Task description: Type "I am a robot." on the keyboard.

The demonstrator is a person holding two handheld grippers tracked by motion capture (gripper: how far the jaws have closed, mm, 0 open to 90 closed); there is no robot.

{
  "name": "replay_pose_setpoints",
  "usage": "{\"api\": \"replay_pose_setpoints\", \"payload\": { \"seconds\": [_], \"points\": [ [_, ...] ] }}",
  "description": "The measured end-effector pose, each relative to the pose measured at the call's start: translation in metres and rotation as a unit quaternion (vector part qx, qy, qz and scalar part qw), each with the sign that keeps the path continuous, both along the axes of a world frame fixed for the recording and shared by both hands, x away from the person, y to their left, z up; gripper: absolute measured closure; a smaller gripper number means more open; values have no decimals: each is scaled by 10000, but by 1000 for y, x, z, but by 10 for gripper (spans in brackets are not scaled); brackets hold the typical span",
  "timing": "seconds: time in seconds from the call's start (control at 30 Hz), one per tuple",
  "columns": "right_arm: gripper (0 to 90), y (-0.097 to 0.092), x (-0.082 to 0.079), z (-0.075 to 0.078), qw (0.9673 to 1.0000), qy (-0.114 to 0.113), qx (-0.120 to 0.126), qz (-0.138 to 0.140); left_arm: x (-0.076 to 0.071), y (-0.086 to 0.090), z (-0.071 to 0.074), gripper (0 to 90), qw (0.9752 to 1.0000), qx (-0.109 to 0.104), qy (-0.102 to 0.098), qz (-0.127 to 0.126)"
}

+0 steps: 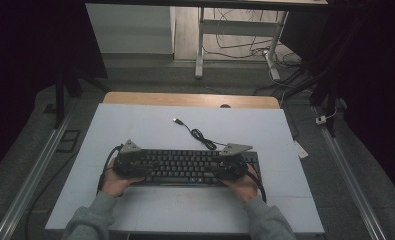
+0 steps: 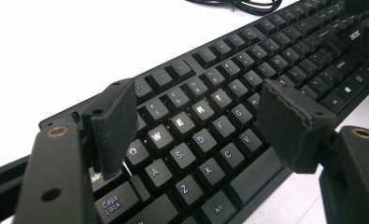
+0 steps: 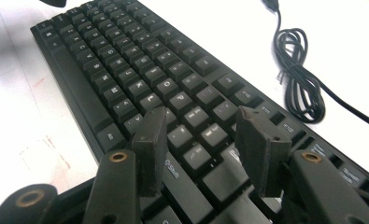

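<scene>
**Two grippers over the ends of a black keyboard**

The keyboard (image 1: 187, 167) lies across the near middle of a pale table (image 1: 135, 125), its long edge parallel to the person's side. White surface lies open all round it — a wide band behind, a narrower strip in front, margins at both ends. Its cable (image 1: 201, 136) runs in a loose coil from the back edge towards the far side, ending in a plug lying free on the table.

The left gripper (image 2: 198, 121) hovers over the left end of the keys, jaws spread wide with nothing between them, the pads above the letter rows. The right gripper (image 3: 201, 149) hangs over the right end, jaws likewise apart and gripping nothing — keys show through the gap.

Readable in the left gripper view: Q, W, E, R, T, A, S, D, Z, X, C, "Caps Lock" and "Alt". A small logo sits at the far right of the keyboard, too blurred to read with certainty.
</scene>
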State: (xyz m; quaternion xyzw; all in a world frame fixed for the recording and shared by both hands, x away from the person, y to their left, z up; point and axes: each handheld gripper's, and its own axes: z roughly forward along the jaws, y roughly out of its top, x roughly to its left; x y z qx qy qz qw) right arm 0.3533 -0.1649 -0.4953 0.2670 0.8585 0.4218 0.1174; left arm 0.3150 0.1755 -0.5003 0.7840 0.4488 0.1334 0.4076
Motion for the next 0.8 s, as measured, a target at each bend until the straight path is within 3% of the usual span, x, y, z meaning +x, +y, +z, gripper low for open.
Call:
{"api": "replay_pose_setpoints", "payload": {
  "seconds": [0.27, 0.63, 0.8],
  "points": [
    [566, 13, 1, 0, 10000, -1, -4, 62, 0, -2, -1, 288, 10000, 42, 14, -37],
    [887, 28, 5, 1, 9996, 96, -4, 280, 0, -3, -1, 287, 9999, 79, 29, -64],
    [895, 35, 8, 0, 9994, 98, -95, 309, 0, -4, -1, 287, 9999, 82, 28, -67]
  ]
}}
